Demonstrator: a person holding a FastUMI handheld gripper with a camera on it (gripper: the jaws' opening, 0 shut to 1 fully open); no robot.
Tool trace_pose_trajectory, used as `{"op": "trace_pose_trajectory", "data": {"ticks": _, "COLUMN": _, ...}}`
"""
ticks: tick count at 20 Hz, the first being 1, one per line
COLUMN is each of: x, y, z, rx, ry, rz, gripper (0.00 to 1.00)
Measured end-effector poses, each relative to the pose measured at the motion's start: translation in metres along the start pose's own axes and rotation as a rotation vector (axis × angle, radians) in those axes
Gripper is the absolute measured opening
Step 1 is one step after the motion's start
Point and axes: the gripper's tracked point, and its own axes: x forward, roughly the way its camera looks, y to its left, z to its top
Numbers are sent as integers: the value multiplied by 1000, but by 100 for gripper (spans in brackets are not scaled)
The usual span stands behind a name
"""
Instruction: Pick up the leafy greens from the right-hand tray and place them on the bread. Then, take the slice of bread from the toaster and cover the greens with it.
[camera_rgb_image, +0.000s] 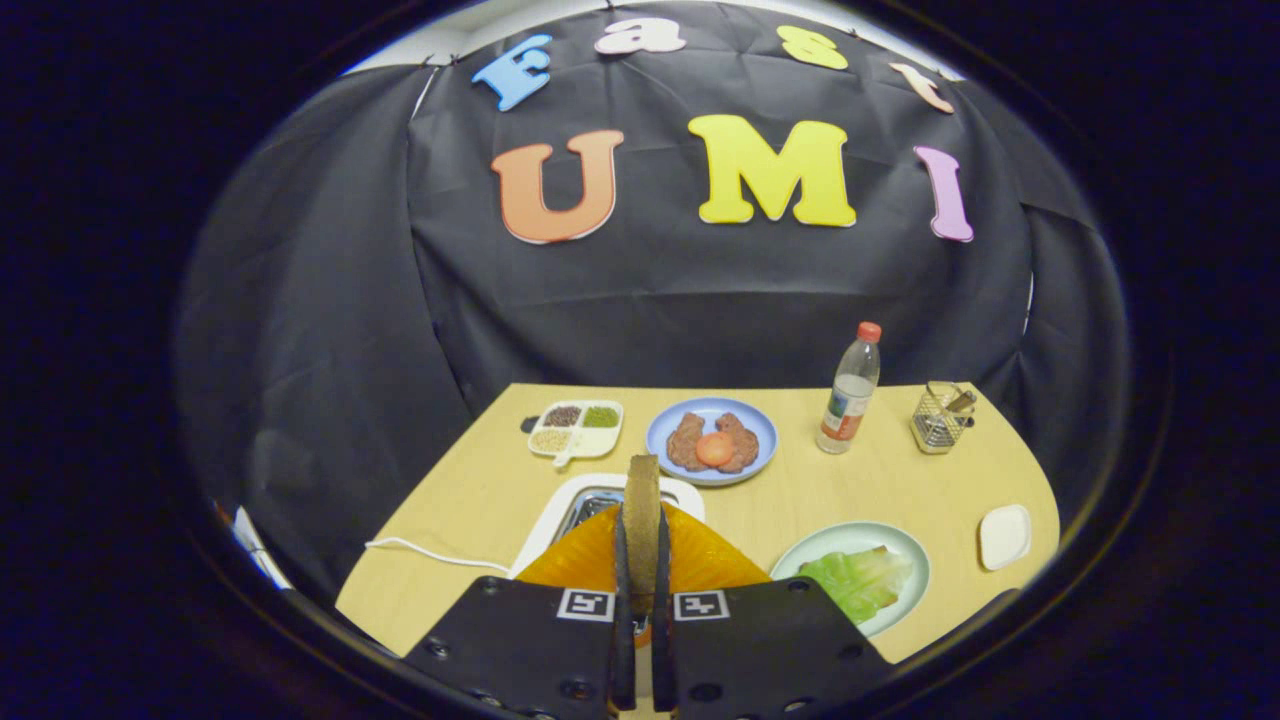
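Gripper (641, 560): fingers pressed together on slice of bread (642, 500), held upright on edge, above orange sheet (690, 560).
Toaster (575, 500): just beyond fingers, white.
Leafy greens (858, 583): on pale green plate (905, 550), right of fingers; bread under them not discernible.
Far: blue plate (760, 425) w/ patties, bottle (850, 392), wire holder (940, 418).
Step, by judgement: covering stage. Next: swing slice right, lay flat over greens.
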Motion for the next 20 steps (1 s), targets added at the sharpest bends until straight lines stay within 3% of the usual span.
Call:
{"op": "trace_pose_trajectory", "data": {"ticks": 4, "x": -34, "y": -12, "z": 36, "rx": 35, "ry": -53, "rz": 42, "gripper": 7}}
{"op": "trace_pose_trajectory", "data": {"ticks": 8, "x": -47, "y": -68, "z": 41, "rx": 46, "ry": -70, "rz": -6, "gripper": 7}}
{"op": "trace_pose_trajectory", "data": {"ticks": 13, "x": -30, "y": -144, "z": -10, "rx": 24, "ry": 4, "rz": -85, "gripper": 7}}
{"op": "trace_pose_trajectory", "data": {"ticks": 20, "x": 15, "y": -179, "z": -78, "rx": 102, "ry": 122, "rz": -46, "gripper": 7}}
